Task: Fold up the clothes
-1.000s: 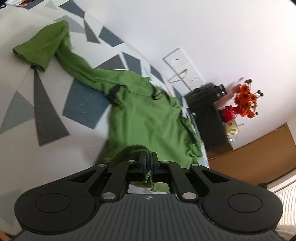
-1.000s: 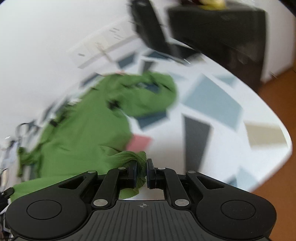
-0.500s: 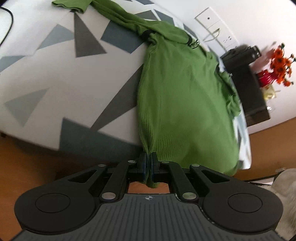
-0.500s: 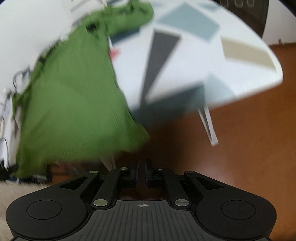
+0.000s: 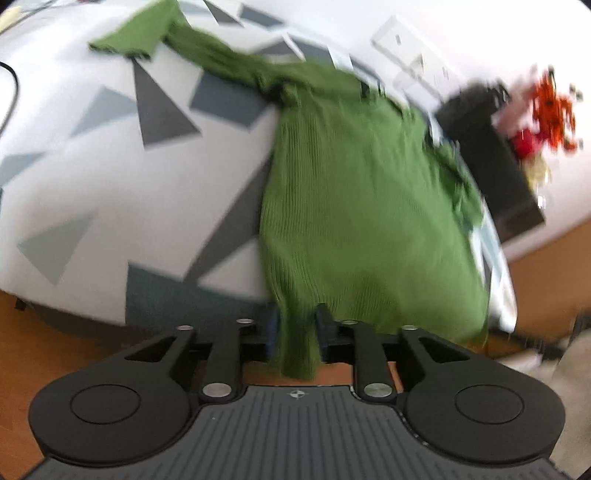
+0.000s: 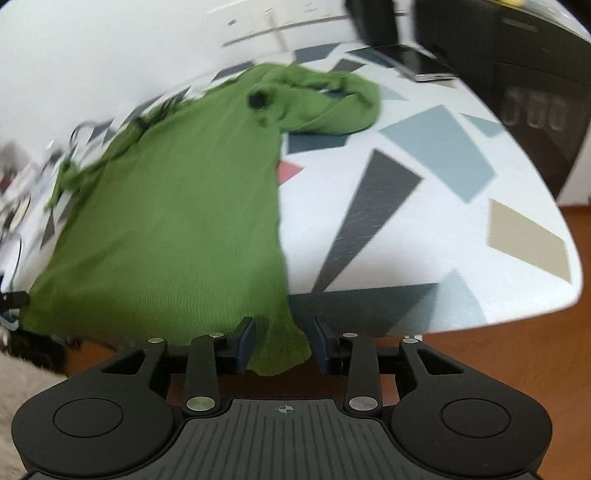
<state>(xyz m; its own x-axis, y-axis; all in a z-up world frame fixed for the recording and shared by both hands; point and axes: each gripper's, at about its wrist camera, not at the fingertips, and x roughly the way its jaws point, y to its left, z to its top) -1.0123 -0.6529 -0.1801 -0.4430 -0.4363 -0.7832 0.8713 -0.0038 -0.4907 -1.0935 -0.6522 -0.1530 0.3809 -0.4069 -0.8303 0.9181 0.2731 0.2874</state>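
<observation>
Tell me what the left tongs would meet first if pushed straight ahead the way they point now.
Most likely the hem corner of the green ribbed knit sweater, which already hangs between the opening left tongs. Just behind it lies the edge of the white table with grey triangles; depth is unclear.

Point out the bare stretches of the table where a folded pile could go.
Bare tabletop lies right of the green sweater, up to the phone. More lies left of the sweater, below its sleeve. The far edge by the flowers is crowded.

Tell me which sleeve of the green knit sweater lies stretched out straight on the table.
The sleeve in the left wrist view, its cuff flat on the patterned table. The other sleeve lies bunched in a curl.
</observation>
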